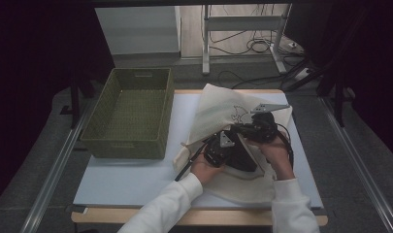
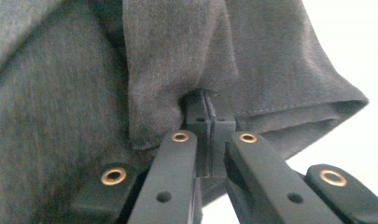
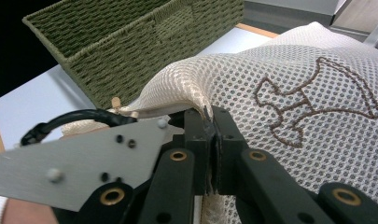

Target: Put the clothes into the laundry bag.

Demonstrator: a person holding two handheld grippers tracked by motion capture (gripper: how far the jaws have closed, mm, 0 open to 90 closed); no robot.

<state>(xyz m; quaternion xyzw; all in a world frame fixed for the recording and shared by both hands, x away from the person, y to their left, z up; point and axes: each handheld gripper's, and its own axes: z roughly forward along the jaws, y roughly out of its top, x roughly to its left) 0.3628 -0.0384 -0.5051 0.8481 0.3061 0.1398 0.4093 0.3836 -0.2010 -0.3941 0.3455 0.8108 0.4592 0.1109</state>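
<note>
A cream mesh bag (image 1: 218,109) with a brown stitched figure lies on the white table top, its mouth edge lifted. My right gripper (image 1: 237,129) is shut on that edge; in the right gripper view the jaws (image 3: 210,116) pinch the rolled hem of the mesh bag (image 3: 280,84). A dark grey cloth (image 1: 243,156) sits bunched at the bag's mouth between the two hands. My left gripper (image 1: 233,145) is shut on it; in the left gripper view the jaws (image 2: 207,102) stand closed on a fold of the dark grey cloth (image 2: 84,93).
A green woven basket (image 1: 123,148) stands empty on the table's left half, also close behind the bag in the right gripper view (image 3: 130,51). The left gripper's grey plate (image 3: 84,163) and black cable (image 3: 79,119) lie right beside the right jaws. White table (image 1: 131,179) runs to the front.
</note>
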